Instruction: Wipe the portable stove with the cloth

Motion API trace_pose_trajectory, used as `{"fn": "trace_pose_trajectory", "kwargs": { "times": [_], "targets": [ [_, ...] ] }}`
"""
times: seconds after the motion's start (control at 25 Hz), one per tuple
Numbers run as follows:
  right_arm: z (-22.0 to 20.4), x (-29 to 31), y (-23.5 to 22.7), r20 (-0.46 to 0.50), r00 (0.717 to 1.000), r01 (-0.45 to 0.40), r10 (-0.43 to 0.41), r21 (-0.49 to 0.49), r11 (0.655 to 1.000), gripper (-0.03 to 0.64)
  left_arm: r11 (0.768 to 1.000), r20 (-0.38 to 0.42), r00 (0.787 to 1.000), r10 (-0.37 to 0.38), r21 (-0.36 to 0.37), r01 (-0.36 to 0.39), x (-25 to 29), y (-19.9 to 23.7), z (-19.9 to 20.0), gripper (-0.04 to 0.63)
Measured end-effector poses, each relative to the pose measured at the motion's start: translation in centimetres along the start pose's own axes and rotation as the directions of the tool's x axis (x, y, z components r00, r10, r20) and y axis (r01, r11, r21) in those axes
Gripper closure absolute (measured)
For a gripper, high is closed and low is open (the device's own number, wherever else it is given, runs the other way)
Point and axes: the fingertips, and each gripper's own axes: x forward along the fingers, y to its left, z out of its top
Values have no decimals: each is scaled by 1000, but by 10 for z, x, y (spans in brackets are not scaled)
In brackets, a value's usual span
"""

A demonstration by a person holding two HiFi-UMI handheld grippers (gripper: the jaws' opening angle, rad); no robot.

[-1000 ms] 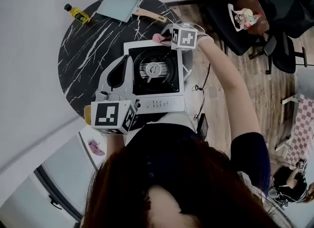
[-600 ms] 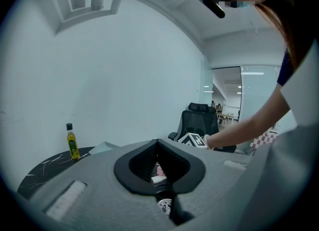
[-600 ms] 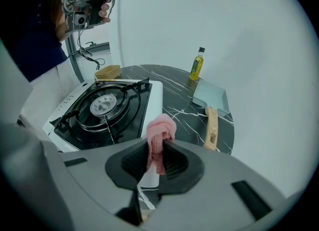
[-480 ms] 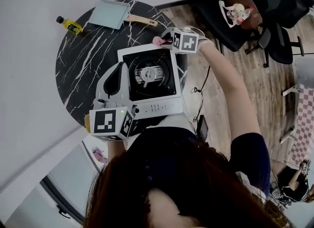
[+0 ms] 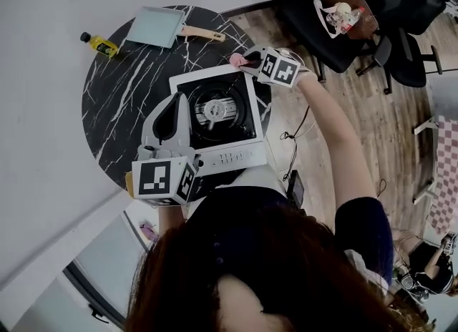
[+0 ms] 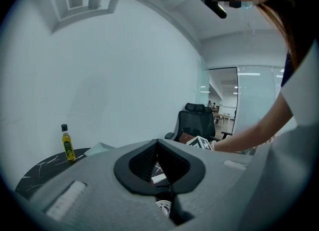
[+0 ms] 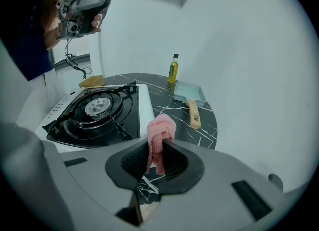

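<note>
1. Fingers of the right gripper [image 7: 159,144] pinch a bunched pink cloth [image 7: 160,127] just off the white-rimmed black portable stove [image 7: 145,106]; the left gripper [image 6: 157,142] is closed and empty.
2. Wiping seems underway; next, the cloth needs pressing onto the stove top.

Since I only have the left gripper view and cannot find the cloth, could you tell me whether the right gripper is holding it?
Observer: Yes, the right gripper is shut on the pink cloth.
Operator: Thank you. Where is it right now?
Observer: Beside the portable stove, at its far right corner, above the marble table and not over the burner.
Operator: And where does my left gripper sit?
Observer: The left gripper lies along the stove's left edge.
</note>
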Motion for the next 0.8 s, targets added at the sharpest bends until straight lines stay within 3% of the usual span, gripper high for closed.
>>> {"fn": "trace_pose_trajectory", "kwargs": {
  "times": [0.32,0.56,0.8],
  "targets": [
    [-10,-9,-4,-7,992,126,-126,95,987,560,1000,12,1000,-13,0,13,-1,-5,1,586],
    [-13,-14,2,-29,963,267,-269,253,930,560,1000,23,1000,-22,4,22,-3,-9,4,586],
    [-16,-17,15,-47,940,335,-337,307,891,561,1000,34,999,-31,3,31,-5,-14,6,586]
  ]
}}
